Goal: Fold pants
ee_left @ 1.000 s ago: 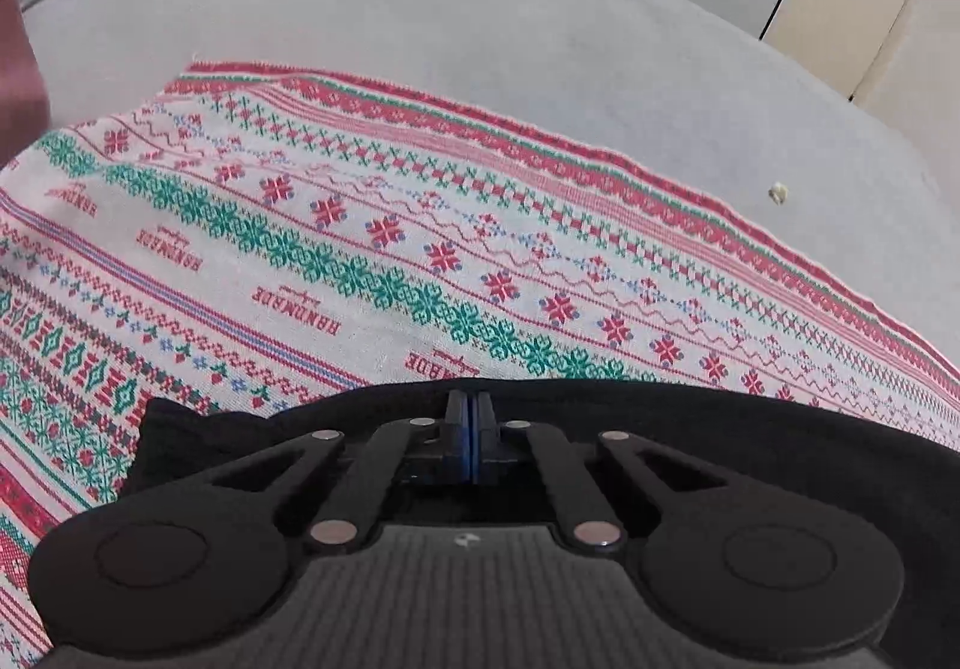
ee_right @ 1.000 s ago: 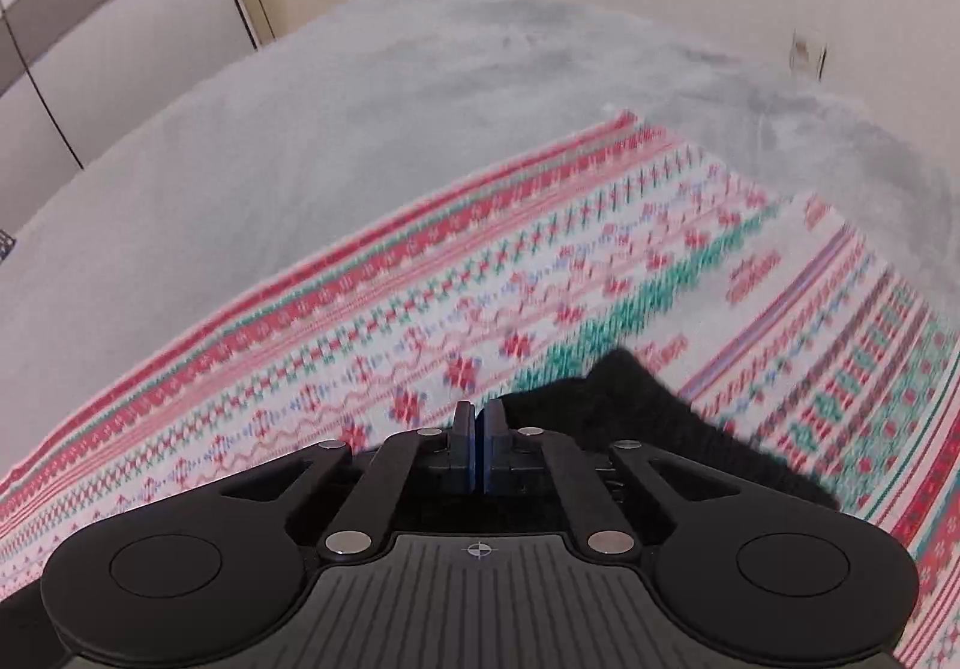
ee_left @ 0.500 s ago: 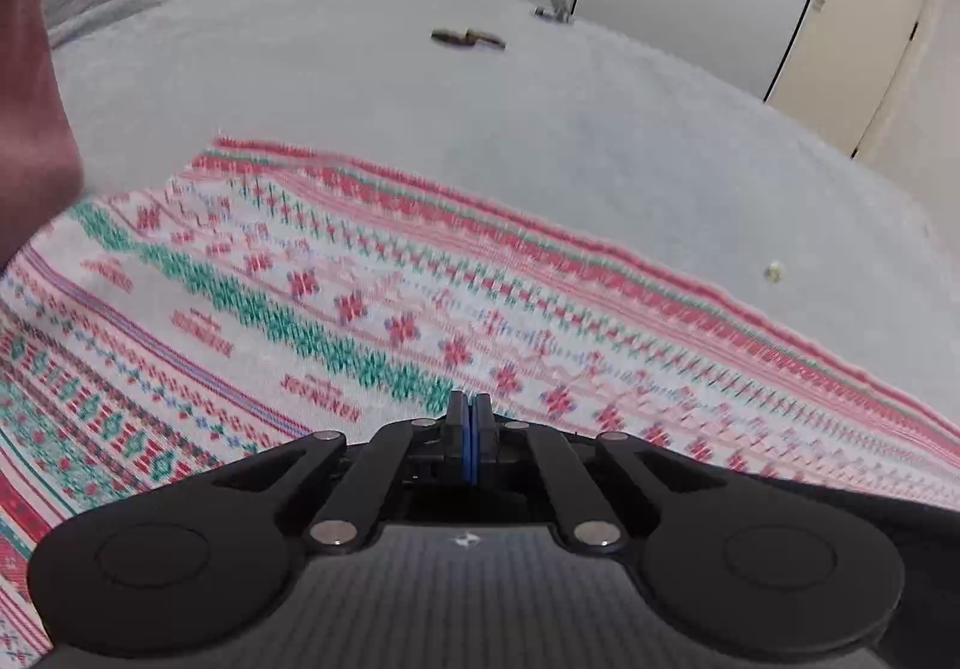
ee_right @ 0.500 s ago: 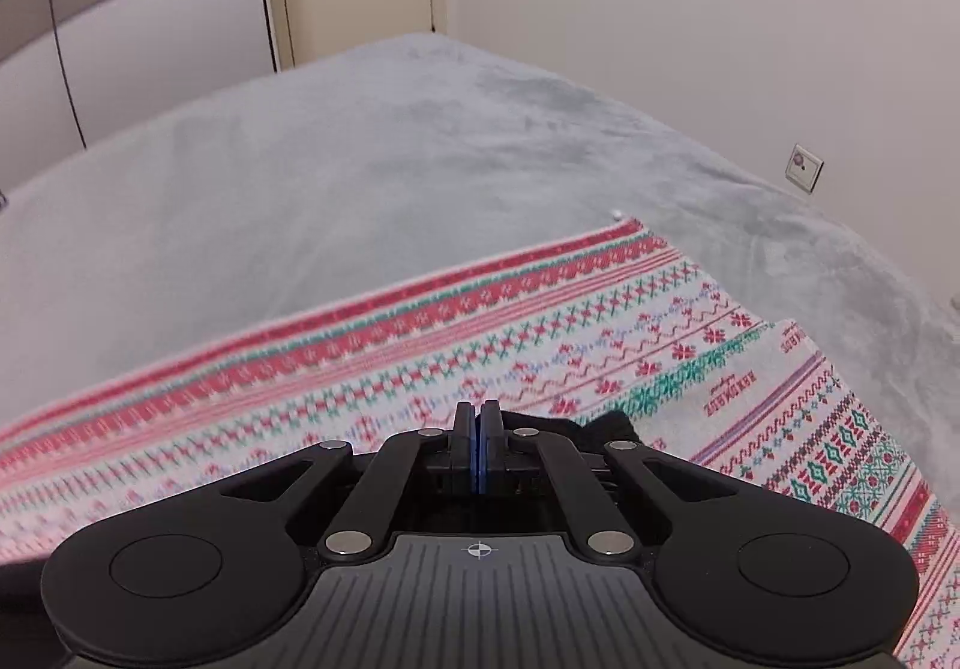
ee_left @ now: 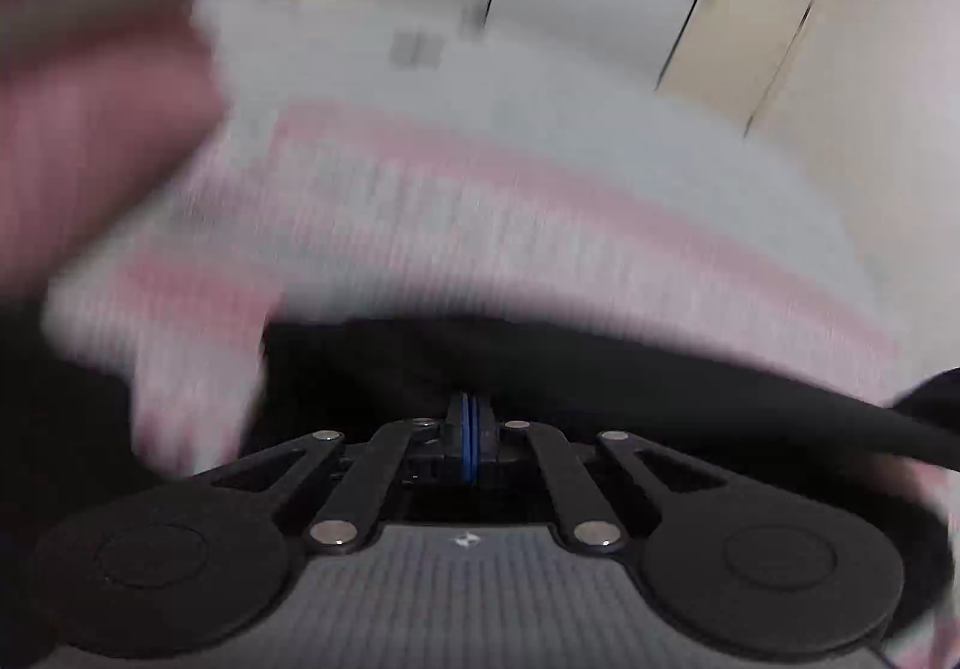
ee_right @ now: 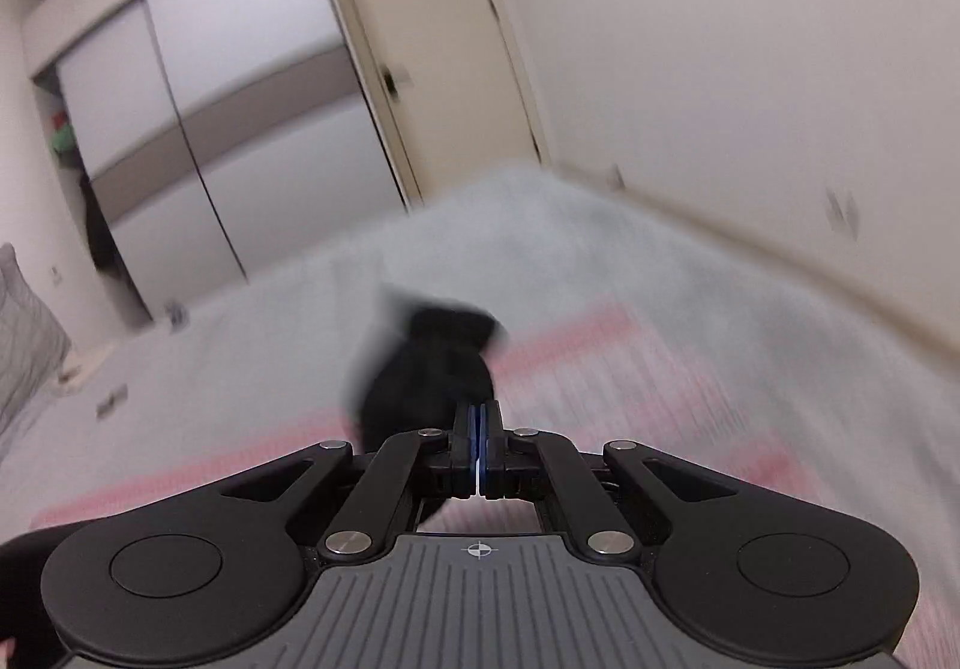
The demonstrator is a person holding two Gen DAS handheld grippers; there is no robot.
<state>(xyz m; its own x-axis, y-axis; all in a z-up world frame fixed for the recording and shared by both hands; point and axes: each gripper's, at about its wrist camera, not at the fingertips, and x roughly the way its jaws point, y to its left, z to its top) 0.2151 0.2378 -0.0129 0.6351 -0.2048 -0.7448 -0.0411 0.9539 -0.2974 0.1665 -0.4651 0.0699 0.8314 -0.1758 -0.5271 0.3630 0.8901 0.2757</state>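
The pants are black cloth. In the left wrist view my left gripper point(ee_left: 471, 411) is shut on the pants point(ee_left: 600, 369), which stretch as a dark band to the right. In the right wrist view my right gripper point(ee_right: 478, 417) is shut on the pants point(ee_right: 432, 369), and a bunched end sticks up above the fingers. Both views are blurred by motion. The patterned red, green and white cloth point(ee_left: 450, 225) lies on the grey bed beyond the pants; it also shows in the right wrist view point(ee_right: 660, 399).
A blurred pink shape point(ee_left: 90, 99) fills the left of the left wrist view. The grey bed point(ee_right: 300, 357) runs back to sliding wardrobe doors point(ee_right: 210, 129) and a door point(ee_right: 444, 57). Small items point(ee_right: 111, 399) lie far left on the bed.
Both grippers have risen and tilted up, lifting the black pants off the patterned cloth. The views now take in the walls and wardrobe, and everything is motion-blurred.
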